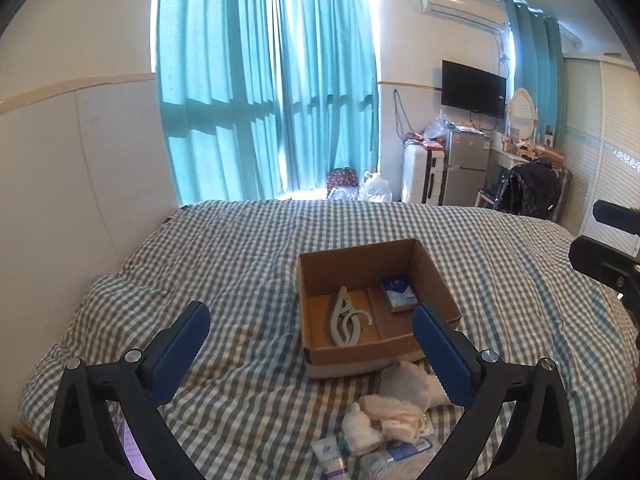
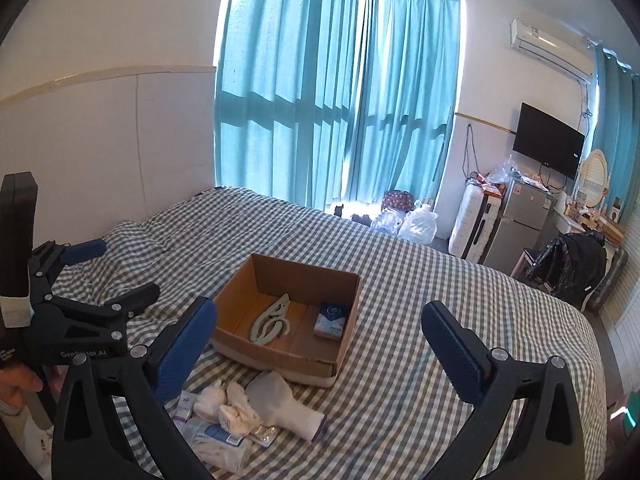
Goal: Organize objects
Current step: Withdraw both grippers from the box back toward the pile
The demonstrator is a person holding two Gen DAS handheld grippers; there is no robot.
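Note:
An open cardboard box sits on the checked bed. Inside lie a pale green folding hanger and a blue tissue pack. In front of the box lies a pile: white socks, a grey-white sock, a small tube and wrapped packs. My left gripper is open and empty, held above the bed before the box; it also shows in the right wrist view. My right gripper is open and empty above the pile.
The bed fills the foreground, with a white wall to the left. Teal curtains hang behind it. A suitcase, a fridge, a wall TV and a chair with dark clothes stand at the far right.

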